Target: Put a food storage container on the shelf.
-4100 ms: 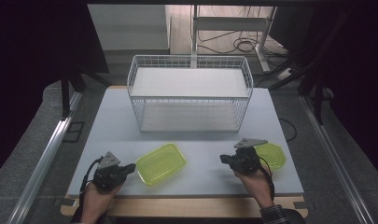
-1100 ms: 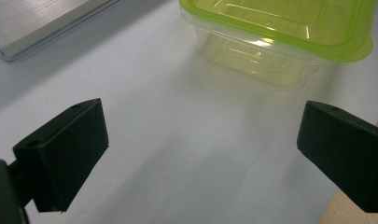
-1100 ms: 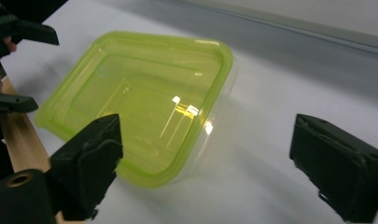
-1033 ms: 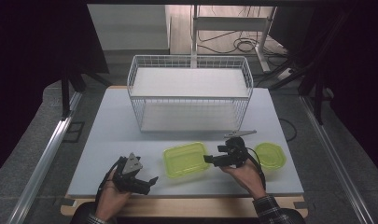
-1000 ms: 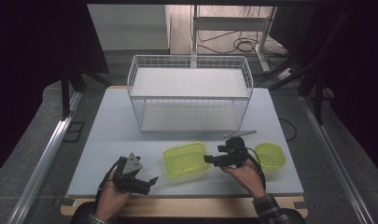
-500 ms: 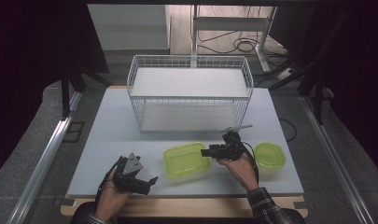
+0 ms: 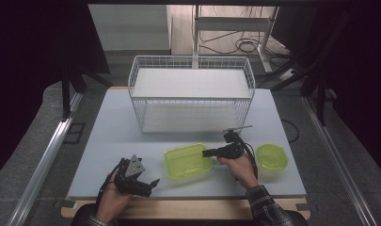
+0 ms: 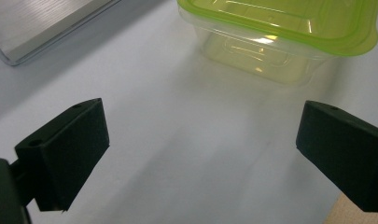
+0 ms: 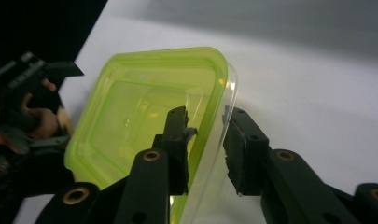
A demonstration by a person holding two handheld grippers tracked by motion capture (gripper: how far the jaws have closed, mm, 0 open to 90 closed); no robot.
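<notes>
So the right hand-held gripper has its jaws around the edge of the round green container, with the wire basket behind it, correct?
Not quite. The right hand-held gripper has its jaws around the edge of the rectangular green-lidded container, as the right gripper view shows; they have just been closing. The round green container sits apart at its other side. The wire basket is behind, as you say.

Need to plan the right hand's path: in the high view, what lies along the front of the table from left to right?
Left gripper → square lidded box → right gripper, jaws astride that box's right rim and just closing → round box.
</notes>
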